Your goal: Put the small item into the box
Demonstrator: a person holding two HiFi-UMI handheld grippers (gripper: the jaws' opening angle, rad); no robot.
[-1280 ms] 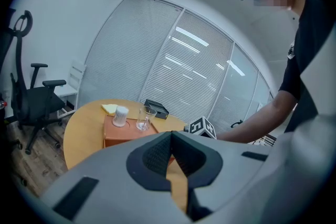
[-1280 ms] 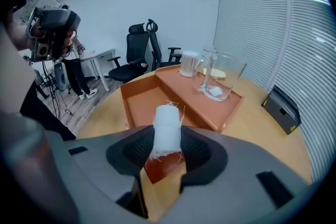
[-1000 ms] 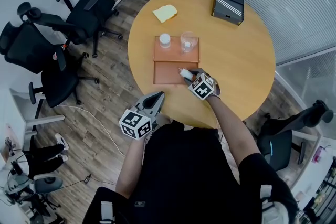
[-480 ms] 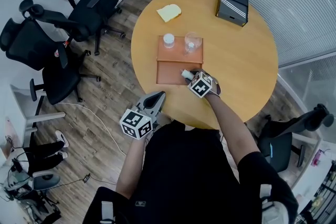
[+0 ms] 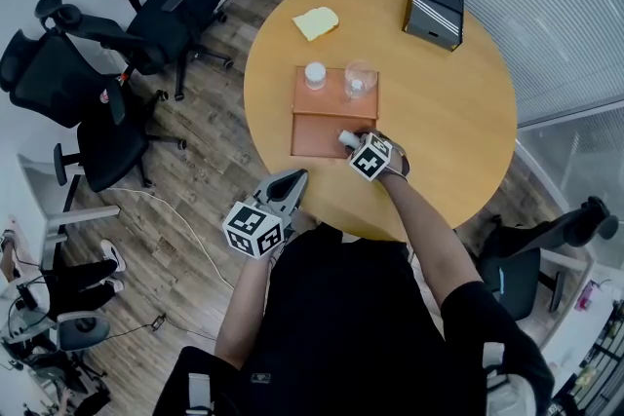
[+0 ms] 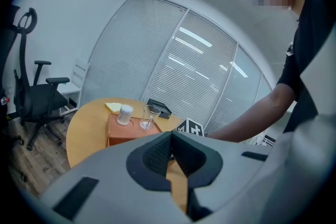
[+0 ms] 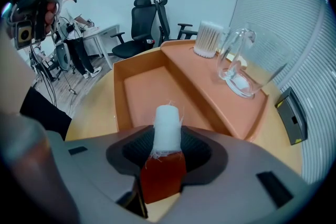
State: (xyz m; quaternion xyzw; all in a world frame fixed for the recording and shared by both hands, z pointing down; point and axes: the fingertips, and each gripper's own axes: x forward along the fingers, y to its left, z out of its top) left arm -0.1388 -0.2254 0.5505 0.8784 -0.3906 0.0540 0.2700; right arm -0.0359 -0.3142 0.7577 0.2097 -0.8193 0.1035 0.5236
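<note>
A small white roll [image 7: 167, 124] with frayed threads stands upright between my right gripper's [image 7: 168, 150] pads, which are shut on it. It hangs over the near rim of the orange box [image 7: 149, 89], above the low compartment. From the head view the roll [image 5: 346, 138] and right gripper [image 5: 354, 142] sit at the box's [image 5: 317, 130] near right corner. My left gripper [image 5: 291, 182] is held off the table's near edge, its jaws [image 6: 170, 157] shut with nothing in them.
On the box's raised half stand a white swab jar [image 5: 315, 75] and a glass mug [image 5: 357, 81]. The round wooden table [image 5: 444, 127] also carries a yellow pad [image 5: 317, 22] and a black case [image 5: 434, 11]. Office chairs [image 5: 146, 24] stand to the left.
The head view has shifted slightly. Neither gripper has moved relative to the box, and the roll stays gripped.
</note>
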